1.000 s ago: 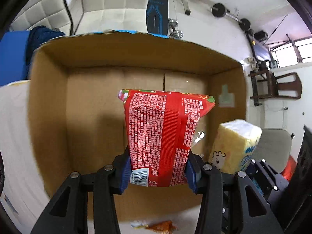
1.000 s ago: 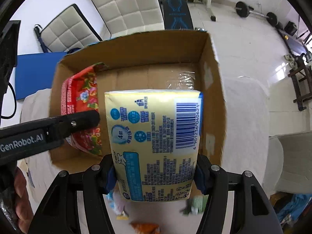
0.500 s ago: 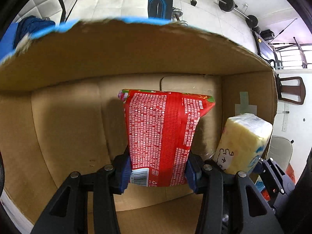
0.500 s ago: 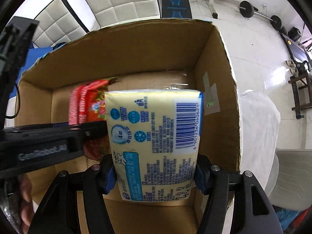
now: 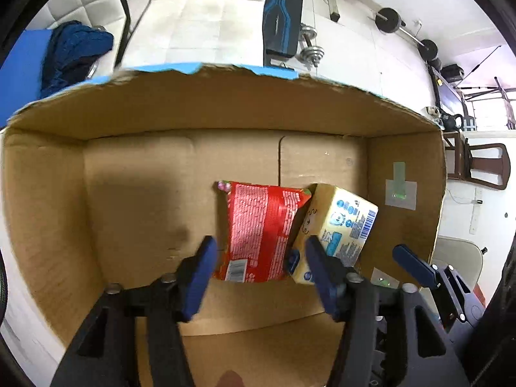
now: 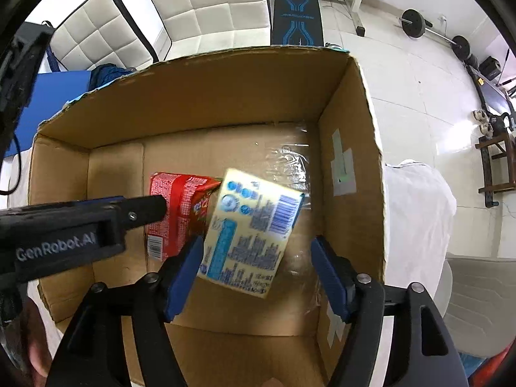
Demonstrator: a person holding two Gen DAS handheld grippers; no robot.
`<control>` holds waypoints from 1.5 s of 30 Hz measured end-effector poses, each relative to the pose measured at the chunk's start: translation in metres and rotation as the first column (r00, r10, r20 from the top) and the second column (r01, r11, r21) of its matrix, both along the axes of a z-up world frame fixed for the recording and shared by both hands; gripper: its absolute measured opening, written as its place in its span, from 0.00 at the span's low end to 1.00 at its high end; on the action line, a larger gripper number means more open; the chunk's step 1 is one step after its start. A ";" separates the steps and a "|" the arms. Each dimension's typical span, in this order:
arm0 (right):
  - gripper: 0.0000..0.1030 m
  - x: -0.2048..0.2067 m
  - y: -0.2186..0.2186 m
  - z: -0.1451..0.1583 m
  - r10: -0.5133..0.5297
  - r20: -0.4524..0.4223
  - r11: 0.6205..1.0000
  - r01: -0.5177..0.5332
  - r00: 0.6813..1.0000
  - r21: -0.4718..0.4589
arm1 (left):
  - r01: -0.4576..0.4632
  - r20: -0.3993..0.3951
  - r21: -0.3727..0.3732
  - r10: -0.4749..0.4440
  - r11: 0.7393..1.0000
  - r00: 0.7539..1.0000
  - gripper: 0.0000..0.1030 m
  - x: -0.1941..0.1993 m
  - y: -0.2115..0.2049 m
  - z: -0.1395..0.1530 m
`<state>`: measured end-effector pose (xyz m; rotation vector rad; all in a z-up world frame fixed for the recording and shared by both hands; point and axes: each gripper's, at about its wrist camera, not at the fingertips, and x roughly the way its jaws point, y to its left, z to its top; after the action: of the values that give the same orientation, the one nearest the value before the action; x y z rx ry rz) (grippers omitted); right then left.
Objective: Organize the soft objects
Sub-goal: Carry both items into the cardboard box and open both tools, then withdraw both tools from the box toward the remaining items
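Blue-padded, your left claw (image 5: pixel 258 258) and right claw (image 6: pixel 256 262) both gape, released. Beyond them the red snack packet (image 5: pixel 261 229) and yellow tissue pack (image 6: pixel 254 229) lie inside the cardboard box (image 6: pixel 351 148), touching; these two look done.

cardboard box (image 5: pixel 225 113): 1 sitting | red snack packet (image 5: pixel 258 229): 1 lying inside | yellow tissue pack (image 5: pixel 338 222): 1 lying inside | tongs: 2 pairs hovering – left tongs (image 5: pixel 258 258), right tongs (image 6: pixel 258 258)

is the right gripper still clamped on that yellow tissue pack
No: the right gripper stands with its jaws wide apart, and the yellow plastic-wrapped tissue pack lies loose inside the brown cardboard box.
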<state>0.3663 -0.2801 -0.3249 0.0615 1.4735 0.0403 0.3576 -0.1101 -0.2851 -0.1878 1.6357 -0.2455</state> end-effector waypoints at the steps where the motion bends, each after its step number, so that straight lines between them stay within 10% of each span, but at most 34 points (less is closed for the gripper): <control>1: 0.72 -0.003 0.005 0.009 -0.003 0.000 1.000 0.003 1.000 -0.001 | -0.004 0.010 0.005 0.004 1.000 1.000 0.60 -0.002 0.003 0.004; 12: 1.00 -0.060 0.009 0.033 -0.030 0.044 1.000 0.030 0.999 -0.001 | -0.004 0.203 0.160 -0.029 0.987 0.979 0.96 -0.053 0.023 0.056; 45: 1.00 -0.263 0.054 0.213 -0.092 0.350 0.992 0.118 0.932 -0.053 | -0.018 0.510 0.211 -0.094 0.977 0.855 0.96 -0.229 0.049 0.211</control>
<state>0.1033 -0.2261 -0.1122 0.0699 1.1141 -0.0873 0.1284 -0.0615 -0.0743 0.0723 1.1141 -0.1355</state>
